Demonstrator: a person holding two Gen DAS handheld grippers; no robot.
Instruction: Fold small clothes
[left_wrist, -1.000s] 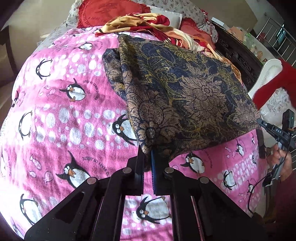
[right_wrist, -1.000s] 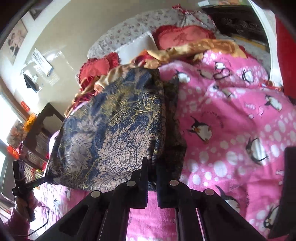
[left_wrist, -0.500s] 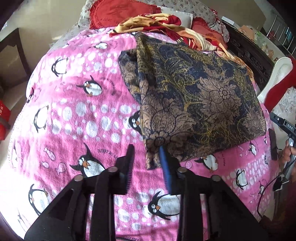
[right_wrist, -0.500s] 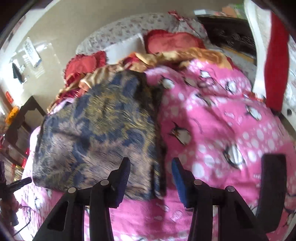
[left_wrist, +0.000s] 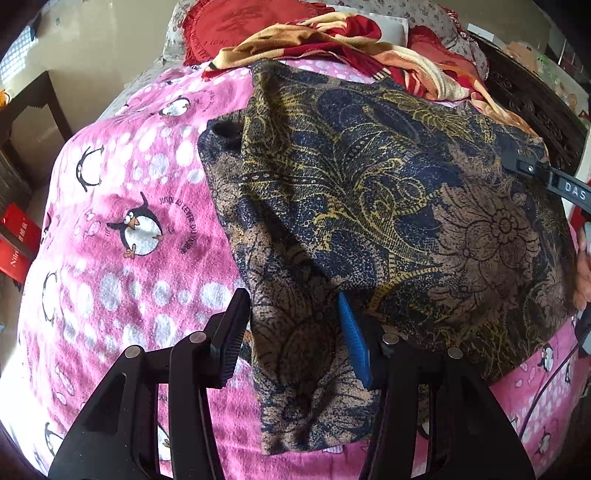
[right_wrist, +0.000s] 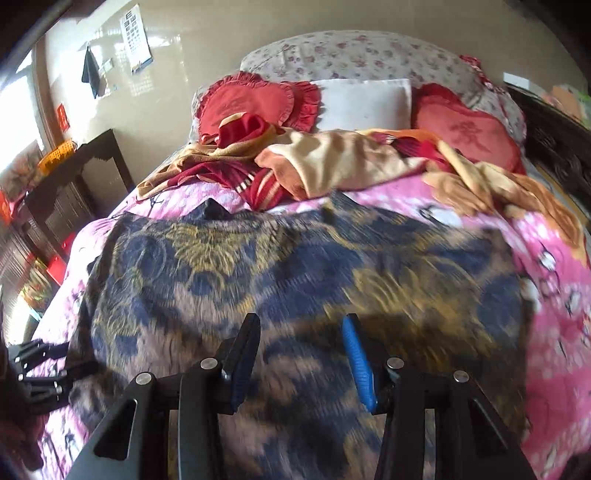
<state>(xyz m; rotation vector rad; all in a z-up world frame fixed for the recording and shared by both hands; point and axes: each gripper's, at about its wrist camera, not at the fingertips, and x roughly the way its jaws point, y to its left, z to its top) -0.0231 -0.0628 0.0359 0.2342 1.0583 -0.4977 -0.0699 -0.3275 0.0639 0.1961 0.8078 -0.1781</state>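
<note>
**A:** Right, left wrist view: patterned garment (left_wrist: 369, 206) lies folded on the pink penguin blanket (left_wrist: 140, 229). Left gripper (left_wrist: 295, 332) is over its near-left corner, jaws opening, cloth between them but the pads aren't pressing it. Released.

**B:** Right wrist view is motion-blurred. Same garment (right_wrist: 295, 280) fills the middle of the frame. Right gripper (right_wrist: 301, 360) is above its near edge, jaws parted, nothing clamped. Can't tell if the fingers (right_wrist: 356, 365) brush the fabric.

**A:** Mine catches the right gripper's tip (left_wrist: 532, 171) over the garment's far-right corner, plus a bit of a hand (left_wrist: 583, 269) at the frame edge. Yours?

**B:** Left gripper's black frame (right_wrist: 40, 369) at my left edge, beside the garment's side. Only I get the headboard end properly: two red heart cushions (right_wrist: 255, 99), white pillow (right_wrist: 365, 103), floral pillow (right_wrist: 362, 55), a rumpled red-and-tan cloth (right_wrist: 332, 158) beyond the garment.

**A:** I only see the top of that pile. I do get the blanket's bare left half.
</note>
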